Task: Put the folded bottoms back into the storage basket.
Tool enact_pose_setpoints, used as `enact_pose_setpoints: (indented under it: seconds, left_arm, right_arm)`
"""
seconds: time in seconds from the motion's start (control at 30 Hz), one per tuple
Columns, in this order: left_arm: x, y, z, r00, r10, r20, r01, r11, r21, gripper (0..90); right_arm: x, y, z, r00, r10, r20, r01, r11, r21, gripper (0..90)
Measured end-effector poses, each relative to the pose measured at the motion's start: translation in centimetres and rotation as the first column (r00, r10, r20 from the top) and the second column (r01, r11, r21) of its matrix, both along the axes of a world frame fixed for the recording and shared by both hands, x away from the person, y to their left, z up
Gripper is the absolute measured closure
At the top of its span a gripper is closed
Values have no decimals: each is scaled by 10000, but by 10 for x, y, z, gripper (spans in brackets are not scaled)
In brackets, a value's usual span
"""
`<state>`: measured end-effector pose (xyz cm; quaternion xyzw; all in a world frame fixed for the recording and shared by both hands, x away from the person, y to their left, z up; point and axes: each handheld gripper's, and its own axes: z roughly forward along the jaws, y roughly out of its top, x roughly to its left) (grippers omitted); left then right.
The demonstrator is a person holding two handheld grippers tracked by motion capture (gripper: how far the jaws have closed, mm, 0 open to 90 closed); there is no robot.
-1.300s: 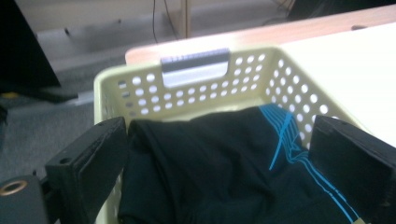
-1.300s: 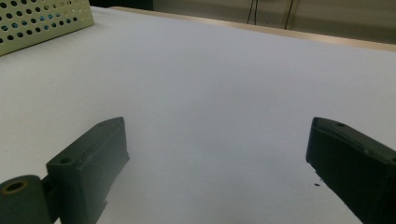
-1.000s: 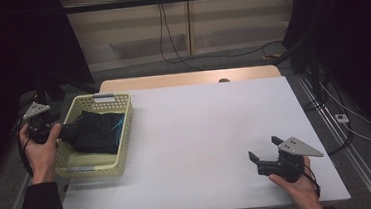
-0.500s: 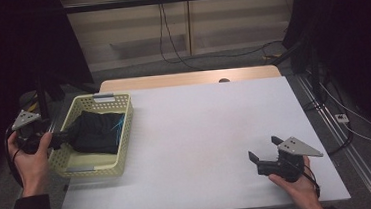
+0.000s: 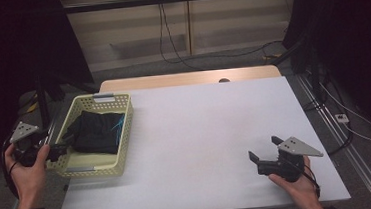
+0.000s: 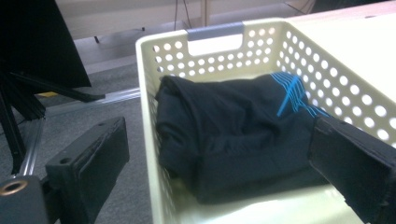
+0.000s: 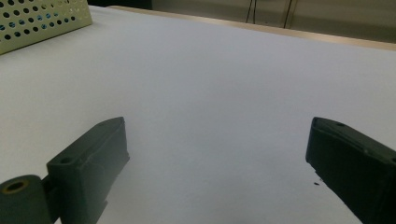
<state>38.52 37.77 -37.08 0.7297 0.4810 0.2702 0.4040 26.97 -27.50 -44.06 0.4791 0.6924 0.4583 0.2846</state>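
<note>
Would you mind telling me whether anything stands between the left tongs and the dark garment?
Yes: the basket's near wall sits between the open left tongs, one jaw outside, one inside beside the dark garment.

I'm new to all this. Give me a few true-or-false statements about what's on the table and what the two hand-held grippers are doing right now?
1. The basket holds a dark folded cloth. True.
2. The left gripper straddles the basket's wall, one finger outside and one inside. True.
3. The right gripper is clamped on the cloth. False: it is open, over bare table, far from the basket.
4. The basket sits in the middle of the table. False: it is at the left edge.
5. The cloth has blue lines on it. True.
</note>
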Motion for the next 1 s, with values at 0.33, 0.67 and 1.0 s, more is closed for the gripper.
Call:
enact_pose_setpoints:
  seconds: [0.33, 0.67, 1.0]
  left_arm:
    - [-19, -22, 5, 9998, -130, 150, 130, 9999, -12, 55]
    - [-28, -43, 11, 9937, -993, 515, 979, 9948, 291, 55]
    - [-30, -67, 14, 9903, -1312, 455, 1312, 9914, 30, 55]
  right_arm:
    - [0, 0, 0, 10000, 15, 9, -15, 10000, -25, 54]
    - [1, 0, 0, 10000, 33, 5, -33, 10000, -21, 54]
    - [1, 0, -1, 10000, 24, -10, -24, 10000, -5, 54]
